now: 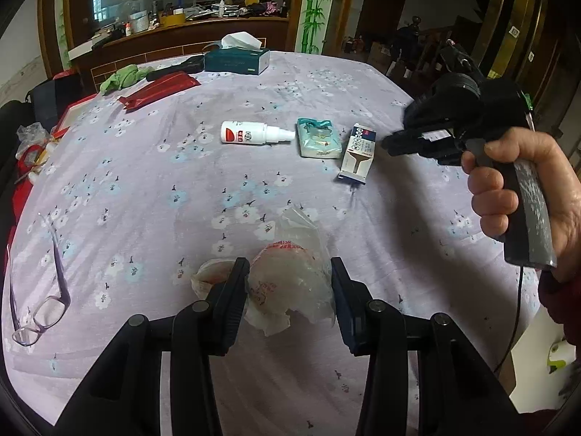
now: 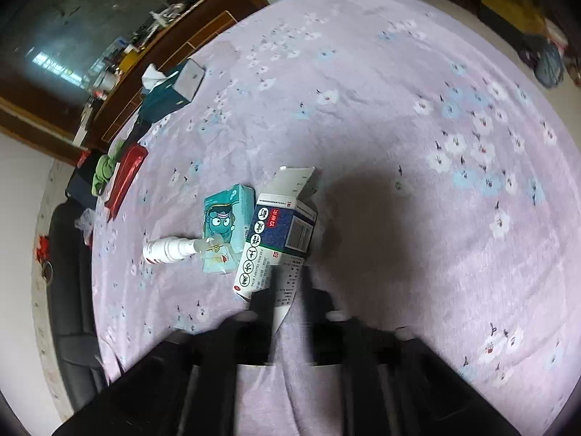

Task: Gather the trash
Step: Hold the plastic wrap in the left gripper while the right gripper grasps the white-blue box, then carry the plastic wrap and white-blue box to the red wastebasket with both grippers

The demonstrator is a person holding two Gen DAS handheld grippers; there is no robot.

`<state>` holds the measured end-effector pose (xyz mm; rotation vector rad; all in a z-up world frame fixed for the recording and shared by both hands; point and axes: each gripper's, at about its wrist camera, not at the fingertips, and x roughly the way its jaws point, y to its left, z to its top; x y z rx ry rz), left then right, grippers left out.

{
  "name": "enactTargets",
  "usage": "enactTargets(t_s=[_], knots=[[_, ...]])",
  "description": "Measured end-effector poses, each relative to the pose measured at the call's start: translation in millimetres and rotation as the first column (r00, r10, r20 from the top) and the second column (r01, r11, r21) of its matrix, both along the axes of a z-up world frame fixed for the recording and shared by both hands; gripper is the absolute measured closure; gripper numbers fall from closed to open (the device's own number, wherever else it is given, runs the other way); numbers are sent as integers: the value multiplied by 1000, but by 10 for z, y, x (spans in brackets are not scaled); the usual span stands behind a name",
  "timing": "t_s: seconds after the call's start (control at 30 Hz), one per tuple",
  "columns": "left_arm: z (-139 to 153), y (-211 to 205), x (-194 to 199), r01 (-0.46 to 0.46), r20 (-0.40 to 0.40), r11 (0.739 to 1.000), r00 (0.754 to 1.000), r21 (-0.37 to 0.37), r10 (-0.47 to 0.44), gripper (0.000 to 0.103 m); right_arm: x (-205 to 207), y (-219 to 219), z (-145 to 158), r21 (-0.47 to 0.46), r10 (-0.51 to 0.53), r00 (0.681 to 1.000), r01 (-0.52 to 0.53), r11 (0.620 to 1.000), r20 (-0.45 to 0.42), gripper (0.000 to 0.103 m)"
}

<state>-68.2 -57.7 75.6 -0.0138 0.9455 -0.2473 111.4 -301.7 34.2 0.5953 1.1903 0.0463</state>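
A crumpled clear plastic bag (image 1: 290, 290) with red print lies on the lilac flowered tablecloth (image 1: 145, 200). My left gripper (image 1: 289, 265) is open, one finger on each side of the bag. A blue and white medicine box (image 2: 276, 239) lies flat with its flap open, beside a teal tissue pack (image 2: 225, 225) and a white spray bottle (image 2: 167, 250). My right gripper (image 2: 288, 283), held by a hand (image 1: 508, 181), hovers at the near end of the box with a narrow gap between its blurred fingers. In the left wrist view its tips (image 1: 386, 144) sit just right of the box (image 1: 357, 154).
A dark green tissue box (image 1: 236, 60), a red packet (image 1: 159, 91) and a green cloth (image 1: 123, 76) lie at the table's far side. Purple glasses (image 1: 40, 312) rest at the left edge. A cluttered wooden counter (image 1: 181, 25) stands behind the table.
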Motion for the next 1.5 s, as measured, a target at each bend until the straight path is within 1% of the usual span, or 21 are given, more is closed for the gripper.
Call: enactTargets(t_s=[0.03, 0.13, 0.2, 0.27, 0.33, 0.37, 0.43, 0.67, 0.7, 0.73, 0.8, 0.83, 0.87, 0.9, 0.97, 1.07, 1.17, 1.3, 1.4, 1.5], knots=[[-3, -14, -11, 0, -3, 1000, 1000, -1, 0, 60, 19, 1, 6, -5, -12, 1000, 12, 1000, 7, 63], [-19, -18, -60, -1, -10, 1000, 1000, 13, 1, 60, 111, 65, -21, -19, -20, 1000, 20, 1000, 3, 62], [-30, 10, -100, -4, -14, 1000, 1000, 19, 4, 60, 169, 107, -87, -29, -35, 999, 35, 999, -28, 62], [-29, 61, -137, -18, -16, 1000, 1000, 24, 19, 60, 226, 163, -162, -17, -35, 998, 34, 999, -47, 62], [-23, 133, -157, -34, -19, 999, 999, 20, 34, 60, 281, 248, -188, -22, -26, 999, 25, 999, -45, 59], [-20, 163, -166, -41, -19, 999, 999, 20, 41, 60, 300, 289, -186, -38, -20, 999, 19, 999, -43, 58], [-19, 214, -183, -52, -18, 998, 998, 21, 52, 60, 350, 377, -190, -78, -12, 999, 9, 997, -45, 52], [-52, 268, -198, -58, -24, 998, 998, 8, 58, 60, 396, 406, -239, -71, 13, 999, -16, 997, -37, 49], [-55, 265, -196, -57, -26, 998, 998, 6, 57, 60, 404, 402, -258, -75, 20, 998, -24, 997, -54, 49], [-57, 257, -192, -55, -27, 998, 998, 3, 55, 60, 403, 399, -307, -91, 23, 996, -31, 995, -89, 48], [-58, 235, -192, -48, -25, 999, 999, -1, 48, 60, 386, 395, -314, -87, 27, 997, -33, 996, -68, 48], [-60, 225, -197, -46, -25, 999, 999, 0, 46, 60, 376, 400, -315, -91, 33, 998, -38, 995, -58, 48], [-64, 216, -197, -43, -26, 999, 999, 0, 43, 60, 368, 401, -315, -94, 35, 998, -41, 995, -55, 50], [-68, 207, -196, -42, -28, 999, 999, -1, 42, 60, 356, 401, -313, -94, 40, 998, -44, 995, -48, 65], [-76, 193, -200, -42, -30, 999, 999, 1, 42, 60, 319, 392, -299, -91, 40, 998, -44, 995, -42, 66], [-61, 188, -206, -44, -25, 999, 999, 0, 44, 60, 206, 406, -168, -130, 71, 997, -70, 989, 3, 66], [-44, 190, -194, -60, -17, 998, 998, 2, 60, 60, -34, 462, 27, -193, 143, 988, -131, 973, 52, 66], [0, 111, -199, -81, 13, 997, 997, 19, 81, 60, -527, 536, 227, -323, 254, 962, -211, 923, 98, 66], [25, 13, -224, -105, 36, 994, 994, 26, 104, 60, -949, 498, 338, -428, 300, 946, -222, 876, 125, 66], [48, -98, -266, -111, 49, 993, 993, 29, 109, 60, -1337, 387, 389, -491, 322, 937, -220, 843, 133, 66]])
